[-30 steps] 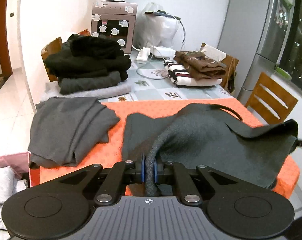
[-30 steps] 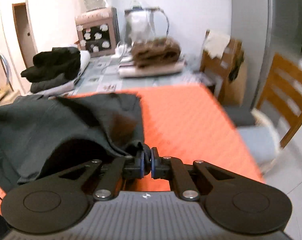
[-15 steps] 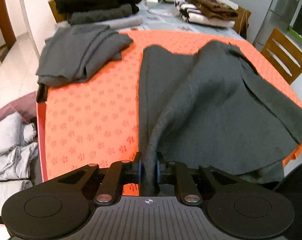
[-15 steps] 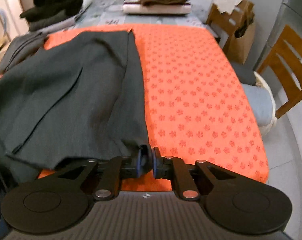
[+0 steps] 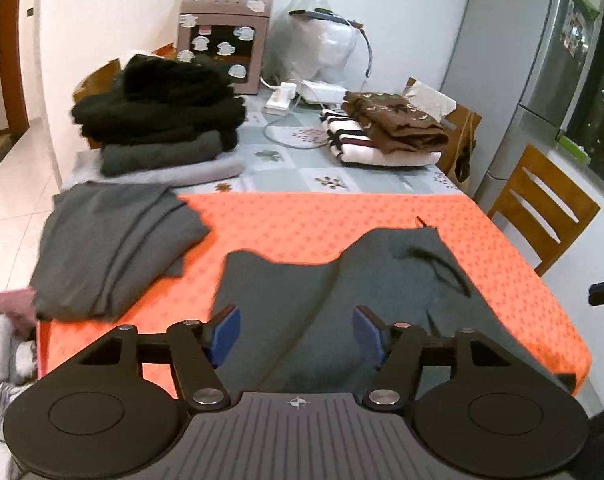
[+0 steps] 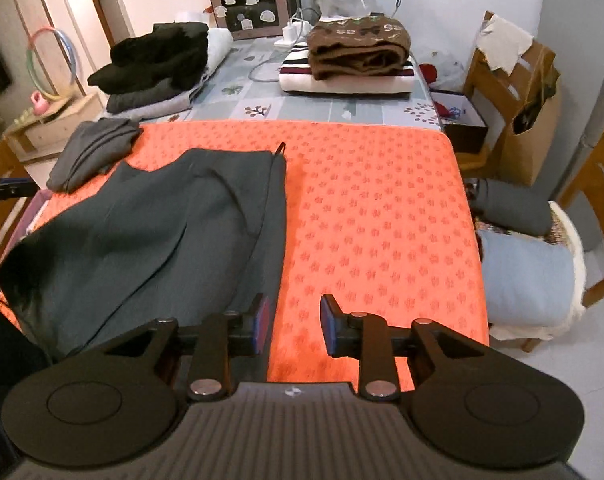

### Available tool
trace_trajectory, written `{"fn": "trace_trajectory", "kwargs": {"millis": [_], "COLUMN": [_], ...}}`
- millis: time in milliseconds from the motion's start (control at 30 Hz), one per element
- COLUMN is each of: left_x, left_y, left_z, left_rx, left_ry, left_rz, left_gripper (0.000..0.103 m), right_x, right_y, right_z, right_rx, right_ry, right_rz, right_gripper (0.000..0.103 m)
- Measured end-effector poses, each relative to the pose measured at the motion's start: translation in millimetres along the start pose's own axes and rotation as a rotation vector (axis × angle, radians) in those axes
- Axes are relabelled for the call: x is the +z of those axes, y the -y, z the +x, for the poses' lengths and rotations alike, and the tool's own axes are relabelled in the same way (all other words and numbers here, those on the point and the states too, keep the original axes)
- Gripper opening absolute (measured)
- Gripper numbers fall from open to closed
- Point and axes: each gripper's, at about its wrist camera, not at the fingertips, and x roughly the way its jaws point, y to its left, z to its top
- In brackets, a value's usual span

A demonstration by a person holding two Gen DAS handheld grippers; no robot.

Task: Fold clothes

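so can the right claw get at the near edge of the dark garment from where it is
Probably yes. The right claw, jaws opening with nothing between them, hangs just beside the dark garment, whose near right edge lies by its left pad. Only bare orange mat lies around it, so nothing blocks the way.

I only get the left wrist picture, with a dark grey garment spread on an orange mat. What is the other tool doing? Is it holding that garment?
Observer: No. The right gripper is opening its fingers with nothing between them. Only the orange patterned mat shows in the gap, and the dark grey garment lies to their left.
Operator: What sits off the table's right side?
Observer: A pale blue cushion, just past the mat's right edge.
Operator: And far off to the left?
Observer: A multicoloured hoop leans against the wall.
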Motion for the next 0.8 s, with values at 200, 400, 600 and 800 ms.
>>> {"fn": "trace_trajectory", "kwargs": {"millis": [200, 400, 600, 800], "left_x": [30.0, 56.9, 71.2, 69.4], "left_y": [47.5, 93.7, 133.5, 158.7], "left_z": [38.1, 94.1, 156.3, 205.7], "left_rx": [-0.03, -0.102, -0.138, -0.154], "left_ry": [-0.009, -0.031, -0.093, -0.179], "left_rz": [0.039, 0.047, 0.116, 0.194], "left_gripper": [0.07, 0.072, 0.072, 0.073], "right_x": [28.6, 51.9, 62.5, 61.1], "right_y": [31.2, 48.7, 64.6, 75.3], "right_z": [38.1, 80.5, 112.7, 134.3], "right_rx": [0.071, 0.15, 0.232, 0.266], "right_ry": [-0.005, -0.023, -0.026, -0.038], "right_rz": [0.007, 0.031, 0.064, 0.074], "right_gripper": [0.032, 0.033, 0.033, 0.033]}}
